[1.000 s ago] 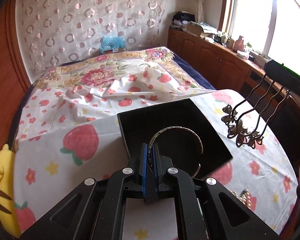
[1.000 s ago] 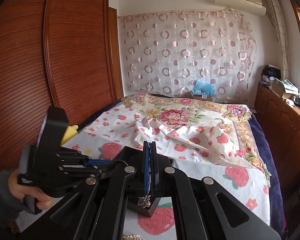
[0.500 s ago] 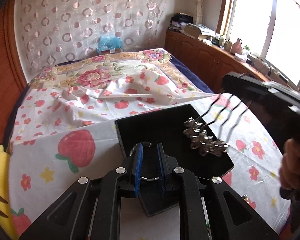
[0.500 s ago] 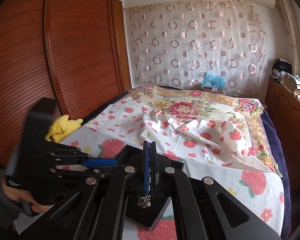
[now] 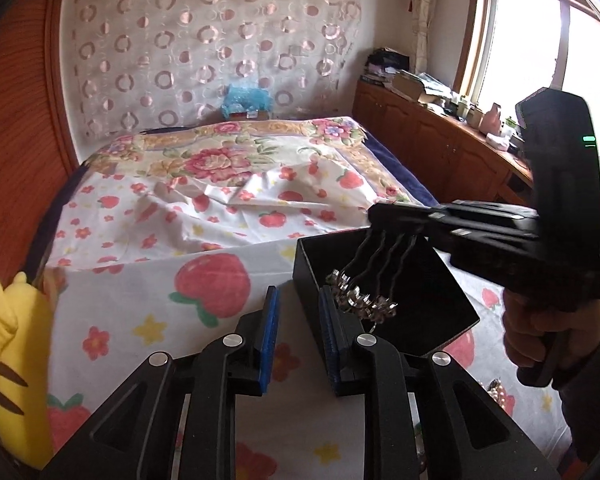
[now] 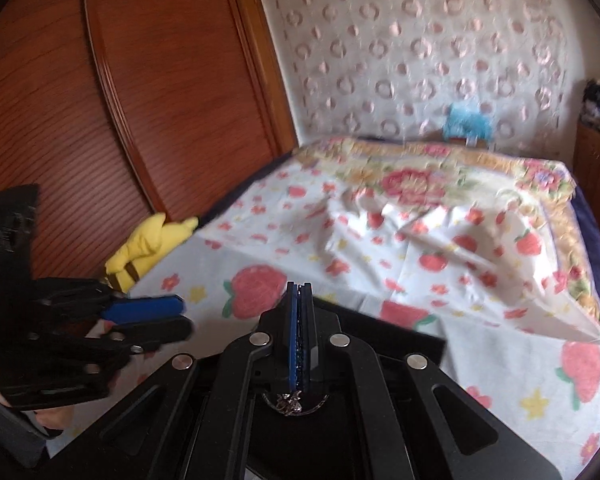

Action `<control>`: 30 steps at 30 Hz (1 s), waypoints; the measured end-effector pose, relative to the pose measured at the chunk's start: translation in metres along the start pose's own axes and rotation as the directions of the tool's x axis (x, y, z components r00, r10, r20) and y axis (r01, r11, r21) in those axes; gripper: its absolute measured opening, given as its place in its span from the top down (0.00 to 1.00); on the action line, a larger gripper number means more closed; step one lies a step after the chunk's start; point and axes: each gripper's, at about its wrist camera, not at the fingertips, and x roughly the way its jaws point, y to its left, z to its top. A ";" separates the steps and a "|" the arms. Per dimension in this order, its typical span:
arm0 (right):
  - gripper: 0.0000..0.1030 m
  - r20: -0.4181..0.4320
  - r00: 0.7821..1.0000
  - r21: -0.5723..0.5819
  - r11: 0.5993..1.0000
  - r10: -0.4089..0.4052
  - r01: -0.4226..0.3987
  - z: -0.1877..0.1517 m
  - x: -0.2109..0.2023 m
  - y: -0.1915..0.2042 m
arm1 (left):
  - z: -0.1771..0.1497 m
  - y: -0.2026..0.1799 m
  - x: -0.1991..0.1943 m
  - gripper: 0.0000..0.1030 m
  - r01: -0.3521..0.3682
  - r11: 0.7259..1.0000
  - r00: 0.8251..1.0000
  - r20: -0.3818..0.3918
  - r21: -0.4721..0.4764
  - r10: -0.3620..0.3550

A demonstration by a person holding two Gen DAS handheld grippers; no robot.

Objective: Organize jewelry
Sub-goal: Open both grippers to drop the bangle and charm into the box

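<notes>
A black jewelry box (image 5: 440, 280) lies open on the strawberry-print sheet. My left gripper (image 5: 298, 320) is open and empty, just left of the box's near corner. My right gripper (image 5: 384, 222) is shut on a metal hair comb (image 5: 364, 280) with dark wavy prongs and a silver ornament, and holds it hanging over the box. In the right wrist view my right gripper (image 6: 300, 336) is shut, and the comb's ornament (image 6: 290, 400) shows below its pads over the box (image 6: 400, 336). A bangle lies in the box, mostly hidden. My left gripper (image 6: 156, 316) shows at left.
A yellow plush toy (image 5: 8, 360) lies at the bed's left edge by the wooden wardrobe (image 6: 100, 120). A pearl piece (image 5: 496, 390) lies on the sheet right of the box. A wooden cabinet (image 5: 440, 152) runs under the window.
My left gripper let go of the bangle into the box, opened and drew back left. My right gripper carried the hair comb leftward over the box and lower.
</notes>
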 end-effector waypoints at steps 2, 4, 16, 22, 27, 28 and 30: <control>0.97 -0.030 1.000 0.007 1.000 -0.002 0.003 -0.001 0.007 -0.001 | -0.002 0.001 -0.006 0.82 -0.004 1.000 1.000 0.008 0.001 0.004; 0.97 -0.042 0.999 0.013 1.000 -0.008 0.008 -0.004 0.010 -0.002 | -0.005 0.003 -0.010 0.81 -0.011 1.000 1.000 0.013 -0.001 0.011; 0.53 -0.007 0.996 0.050 0.995 -0.086 0.086 -0.005 -0.010 -0.025 | -0.026 -0.003 -0.025 0.81 0.007 1.000 1.000 0.024 -0.007 -0.006; 0.53 0.029 0.990 0.028 0.990 -0.140 0.139 -0.024 -0.050 -0.022 | -0.043 -0.019 -0.041 0.80 0.018 1.000 0.999 0.033 0.013 -0.019; 0.53 0.030 0.985 0.014 0.985 -0.172 0.172 -0.060 -0.080 -0.012 | -0.061 -0.034 -0.052 0.79 0.030 0.999 0.999 0.034 0.030 -0.031; 0.53 0.023 0.984 0.015 0.984 -0.178 0.178 -0.068 -0.085 -0.010 | -0.065 -0.036 -0.054 0.78 0.032 0.999 0.999 0.031 0.032 -0.033; 0.53 0.013 0.980 0.011 0.980 -0.197 0.196 -0.086 -0.096 -0.004 | -0.074 -0.042 -0.058 0.77 0.037 0.999 0.999 0.027 0.038 -0.038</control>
